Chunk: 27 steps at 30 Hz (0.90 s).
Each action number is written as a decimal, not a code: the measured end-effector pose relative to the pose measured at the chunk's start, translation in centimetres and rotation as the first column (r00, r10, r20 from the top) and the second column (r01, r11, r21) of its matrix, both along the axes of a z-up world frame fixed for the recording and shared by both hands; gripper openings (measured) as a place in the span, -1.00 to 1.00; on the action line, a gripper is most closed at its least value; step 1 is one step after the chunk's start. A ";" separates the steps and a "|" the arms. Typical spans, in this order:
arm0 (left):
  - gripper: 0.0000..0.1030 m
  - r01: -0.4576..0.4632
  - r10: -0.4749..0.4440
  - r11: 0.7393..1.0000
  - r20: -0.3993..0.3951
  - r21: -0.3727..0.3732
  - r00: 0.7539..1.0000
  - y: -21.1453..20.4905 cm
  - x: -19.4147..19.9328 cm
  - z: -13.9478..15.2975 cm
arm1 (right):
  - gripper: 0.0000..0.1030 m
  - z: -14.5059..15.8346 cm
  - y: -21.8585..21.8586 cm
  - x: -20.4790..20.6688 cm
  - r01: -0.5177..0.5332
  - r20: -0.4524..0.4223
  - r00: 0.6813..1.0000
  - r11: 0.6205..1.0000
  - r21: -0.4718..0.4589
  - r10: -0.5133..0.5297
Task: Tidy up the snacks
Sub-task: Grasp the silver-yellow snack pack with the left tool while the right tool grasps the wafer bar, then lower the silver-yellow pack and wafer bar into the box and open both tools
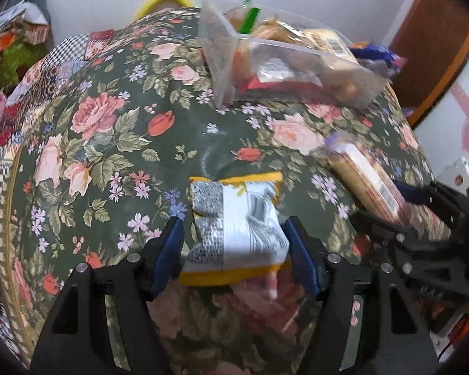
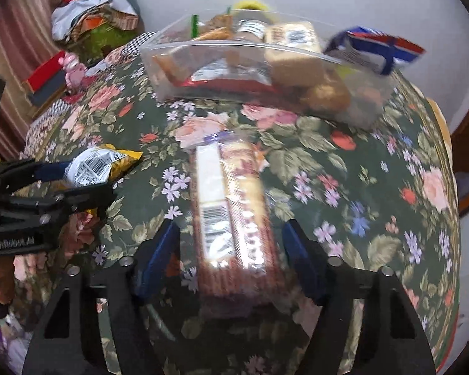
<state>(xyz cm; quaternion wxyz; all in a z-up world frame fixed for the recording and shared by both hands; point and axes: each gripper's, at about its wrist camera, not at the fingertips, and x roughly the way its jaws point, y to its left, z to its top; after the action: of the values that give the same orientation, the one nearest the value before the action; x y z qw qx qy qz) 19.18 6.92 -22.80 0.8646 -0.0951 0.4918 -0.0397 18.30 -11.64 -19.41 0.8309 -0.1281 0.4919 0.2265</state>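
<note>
On the round table, the floral tablecloth (image 1: 115,143) carried everything. The left gripper (image 1: 234,247) pointed steeply down with its blue pads on either side of a yellow-edged snack packet (image 1: 237,225), which lay flat on the cloth with its printed white back up; the right pad looked to be touching the packet's edge, the left pad stood just clear of it, so the jaws were apart rather than clamped. In the right wrist view the same packet (image 2: 93,165) sat between those blue fingers at the left edge. The right gripper (image 2: 231,247) hung over a long cracker sleeve (image 2: 231,206) lying lengthwise between its pads (barcode label facing up), with a strip of cloth visible on each side, so the pads were not pressing on it. The sleeve (image 1: 365,178) lay just to the right of the yellow packet, apart from it. At the far side of the table stood a clear plastic bin (image 2: 209,53) already filled with assorted snacks, and a blue-and-red packet (image 2: 378,47) rested just beside its right end.
</note>
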 end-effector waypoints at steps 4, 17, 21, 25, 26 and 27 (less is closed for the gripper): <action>0.13 -0.035 0.036 0.999 0.013 -0.034 0.999 0.7 0.2 -0.4 | -0.17 0.2 0.2 -0.3 -0.026 0.026 0.999 1.000 -0.007 0.027; 0.02 -0.032 0.032 0.999 0.088 -0.001 0.996 0.6 -1.1 2.3 | -0.17 2.1 -0.8 -1.1 -0.021 0.041 0.999 0.999 0.042 0.019; 0.02 -0.025 0.025 1.000 0.139 0.004 0.990 0.4 -1.0 4.7 | -0.17 3.6 -1.1 -0.9 -0.007 0.059 0.998 0.997 0.074 0.002; 0.02 -0.012 0.009 1.000 0.196 0.013 0.981 -0.2 -0.4 7.2 | -0.17 5.7 -1.3 -0.4 -0.004 0.115 0.993 0.996 0.087 -0.006; 0.02 -0.010 0.007 1.000 0.209 0.014 0.978 -0.3 -0.2 7.7 | -0.17 6.5 -1.5 -0.2 -0.003 0.133 0.991 0.996 0.094 -0.010; 0.02 -0.006 0.002 1.000 0.221 0.015 0.975 -0.5 0.1 8.3 | -0.17 6.9 -1.5 0.1 -0.002 0.147 0.989 0.995 0.099 -0.013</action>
<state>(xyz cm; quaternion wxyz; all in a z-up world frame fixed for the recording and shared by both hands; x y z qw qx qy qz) 19.28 6.46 -14.47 0.9147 -0.0845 0.3926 -0.0446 18.39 -13.11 -12.47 0.8710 -0.1021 0.4175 0.2380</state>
